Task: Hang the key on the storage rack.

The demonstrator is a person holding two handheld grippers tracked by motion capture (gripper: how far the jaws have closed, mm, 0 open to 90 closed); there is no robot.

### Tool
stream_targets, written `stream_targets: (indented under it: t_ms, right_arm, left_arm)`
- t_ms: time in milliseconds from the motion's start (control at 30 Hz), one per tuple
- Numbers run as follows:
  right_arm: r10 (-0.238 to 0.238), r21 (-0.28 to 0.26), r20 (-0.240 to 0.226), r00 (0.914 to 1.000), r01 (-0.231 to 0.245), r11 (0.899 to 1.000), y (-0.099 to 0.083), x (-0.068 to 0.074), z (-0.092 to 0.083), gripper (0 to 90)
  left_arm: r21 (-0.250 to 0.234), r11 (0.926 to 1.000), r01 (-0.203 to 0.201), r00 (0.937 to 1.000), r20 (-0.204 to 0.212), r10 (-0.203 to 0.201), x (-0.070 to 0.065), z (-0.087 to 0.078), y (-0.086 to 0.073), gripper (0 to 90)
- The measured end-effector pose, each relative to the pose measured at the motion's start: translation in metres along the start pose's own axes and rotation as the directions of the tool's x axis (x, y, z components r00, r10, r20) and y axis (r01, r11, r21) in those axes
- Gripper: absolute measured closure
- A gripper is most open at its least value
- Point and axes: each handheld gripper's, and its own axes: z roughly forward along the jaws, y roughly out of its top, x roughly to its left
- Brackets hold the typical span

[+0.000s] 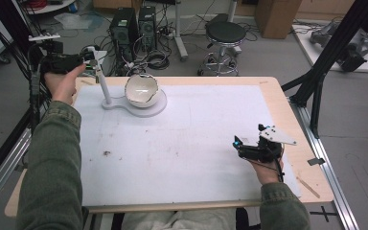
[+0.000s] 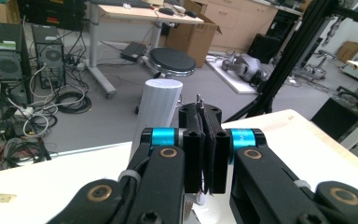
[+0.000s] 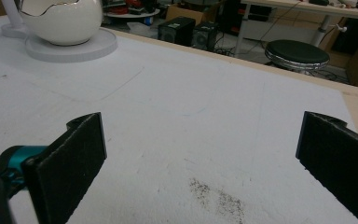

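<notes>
Holding our left gripper [image 1: 88, 57] at the white post [image 1: 104, 86] beside the bowl [image 1: 141, 89], fingers pinching something thin, we kept the right gripper [image 1: 239, 143] spread over the desk [image 1: 182, 143]; next probably called for careful release.

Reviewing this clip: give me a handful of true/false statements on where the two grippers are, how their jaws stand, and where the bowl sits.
1. The right gripper has its jaws wide apart over the white table mat. True.
2. The left gripper has its jaws spread wide. False: they are pressed together, with a thin metal piece poking up between them.
3. The egg-shaped white bowl sits on a round white base. True.
4. The right gripper holds the bowl. False: its jaws are empty, and the bowl stands far off near the table's far left.
5. A white post rises beside the bowl. True.
</notes>
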Motion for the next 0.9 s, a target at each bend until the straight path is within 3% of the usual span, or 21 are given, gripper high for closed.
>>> stream_targets:
  t_ms: [233,267,367,400,500,533,667,700,733,800,900]
  right_arm:
    - [0.000,0.003,0.000,1.0000,0.000,1.000,0.000,0.000,0.000,0.5]
    - [-0.001,0.001,0.002,1.0000,0.001,1.000,0.000,0.001,0.000,0.5]
    - [-0.001,-0.003,0.003,1.0000,0.001,1.000,0.000,0.001,-0.001,0.5]
    - [0.005,-0.003,0.004,1.0000,-0.005,1.000,0.000,0.001,-0.001,0.5]
    - [0.002,-0.004,0.005,1.0000,-0.002,1.000,0.000,0.001,-0.001,0.5]
    - [0.003,-0.003,0.005,1.0000,-0.003,1.000,0.000,0.001,0.000,0.5]
    - [0.003,-0.003,0.006,1.0000,-0.003,1.000,0.000,0.001,-0.001,0.5]
    - [0.003,-0.003,0.006,1.0000,-0.003,1.000,0.000,0.001,-0.001,0.5]
    - [0.006,-0.003,0.005,1.0000,-0.006,1.000,0.000,0.001,-0.001,0.5]
    - [0.005,-0.004,0.006,1.0000,-0.005,1.000,0.000,0.001,-0.001,0.5]
    - [0.003,-0.005,0.005,1.0000,-0.003,1.000,0.000,0.001,-0.001,0.5]
  left_arm:
    - [-0.030,0.9995,0.006,0.9994,-0.034,-0.007,-0.005,-0.001,-0.005,86.9]
    - [-0.043,0.9989,0.021,0.9986,-0.047,-0.023,-0.004,-0.003,-0.007,86.3]
    - [-0.046,0.9987,0.024,0.9989,-0.039,-0.025,-0.002,-0.005,-0.009,82.5]
    - [-0.061,0.9976,0.032,0.9992,-0.024,-0.034,-0.001,-0.008,-0.010,74.4]
    - [-0.090,0.9947,0.050,0.9987,-0.003,-0.051,0.000,-0.012,-0.010,61.5]
    - [-0.127,0.9895,0.069,0.9976,0.006,-0.068,0.001,-0.016,-0.010,57.7]
    - [-0.156,0.9844,0.081,0.9965,-0.006,-0.083,0.001,-0.021,-0.010,39.1]
    - [-0.161,0.9834,0.084,0.9962,-0.012,-0.087,0.001,-0.022,-0.010,39.1]
    - [-0.176,0.9810,0.082,0.9961,-0.018,-0.086,0.000,-0.024,-0.010,32.6]
    - [-0.185,0.9790,0.085,0.9958,-0.018,-0.090,-0.002,-0.026,-0.010,28.1]
    - [-0.181,0.9809,0.071,0.9966,-0.029,-0.077,-0.003,-0.027,-0.010,19.6]
